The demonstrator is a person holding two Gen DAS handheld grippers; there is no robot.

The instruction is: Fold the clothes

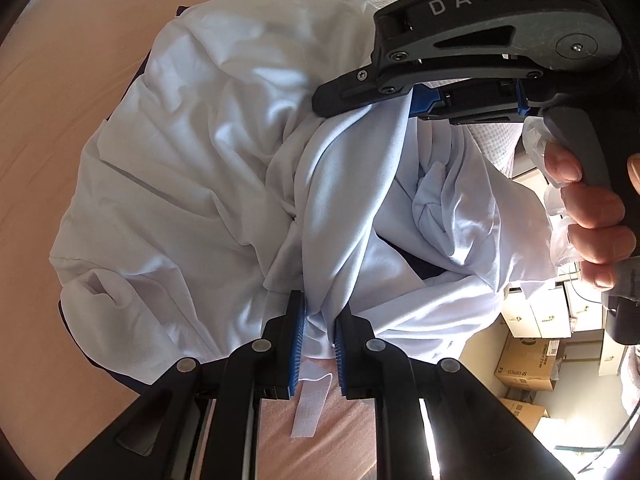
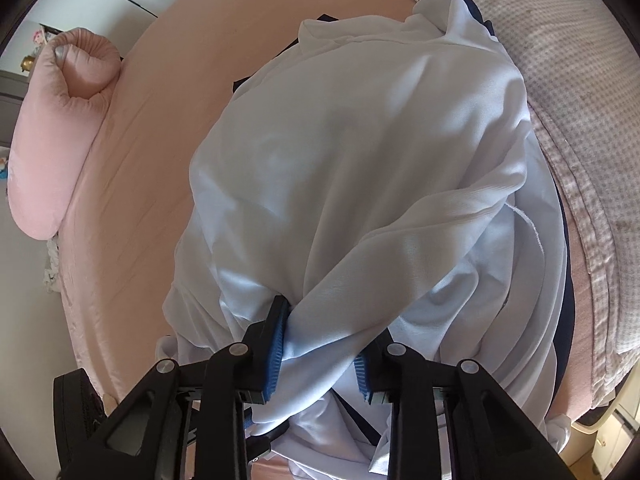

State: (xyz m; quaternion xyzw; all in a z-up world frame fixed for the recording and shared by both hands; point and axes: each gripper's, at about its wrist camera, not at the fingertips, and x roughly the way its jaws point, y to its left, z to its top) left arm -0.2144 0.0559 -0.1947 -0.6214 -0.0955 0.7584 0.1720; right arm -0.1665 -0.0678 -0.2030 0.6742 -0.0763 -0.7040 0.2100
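A white garment with dark navy trim lies crumpled on a pink bed sheet. My left gripper is shut on a bunched fold of it at the near edge, and the cloth runs taut up from the blue pads. In the left wrist view, my right gripper sits at the upper right in a person's hand, with a lifted fold hanging from it. In the right wrist view, the right gripper has a thick bundle of the white garment squeezed between its blue pads.
A pink bolster pillow lies at the left end of the bed. A checked blanket runs along the far right side. Cardboard boxes and cabinets stand on the floor beyond the bed edge. A white strip lies on the sheet below the left gripper.
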